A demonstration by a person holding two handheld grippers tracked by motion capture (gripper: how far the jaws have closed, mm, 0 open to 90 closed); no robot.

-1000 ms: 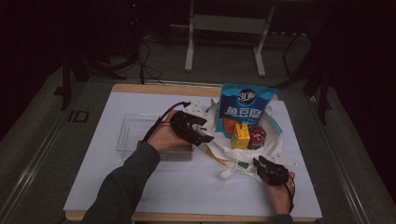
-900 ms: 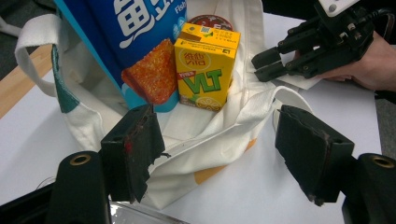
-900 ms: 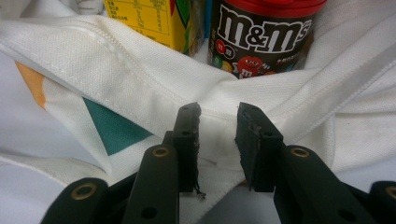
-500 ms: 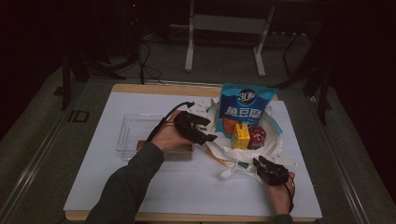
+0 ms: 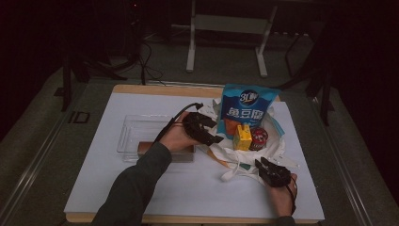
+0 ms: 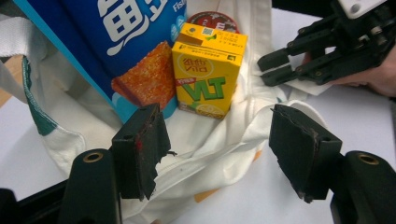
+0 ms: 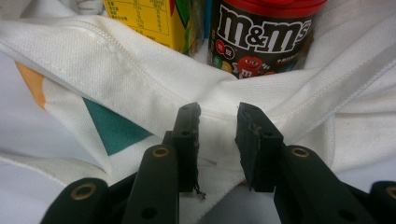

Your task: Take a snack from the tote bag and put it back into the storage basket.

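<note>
Black foam-padded jaws of the left gripper [image 6: 219,156] stand wide with nothing between them, having just closed a little, over the near rim of the white canvas tote bag [image 6: 219,135]. Straight ahead of them, just beyond that rim, stands the yellow carton of lemon tea [image 6: 208,70]: upright, long axis vertical, printed face towards the left gripper. Behind it lean the blue snack pouch [image 5: 245,113] and the red-lidded brown sweets tub [image 7: 261,35]. The right gripper [image 7: 217,140], narrow, appears to pinch the bag's hem; the fabric runs between its pads, though I cannot confirm firm contact. By my judgement the left gripper is the nearer to the carton. A clear plastic tray [image 5: 136,136] lies on the white table mat [image 5: 103,188], left of the bag.
</note>
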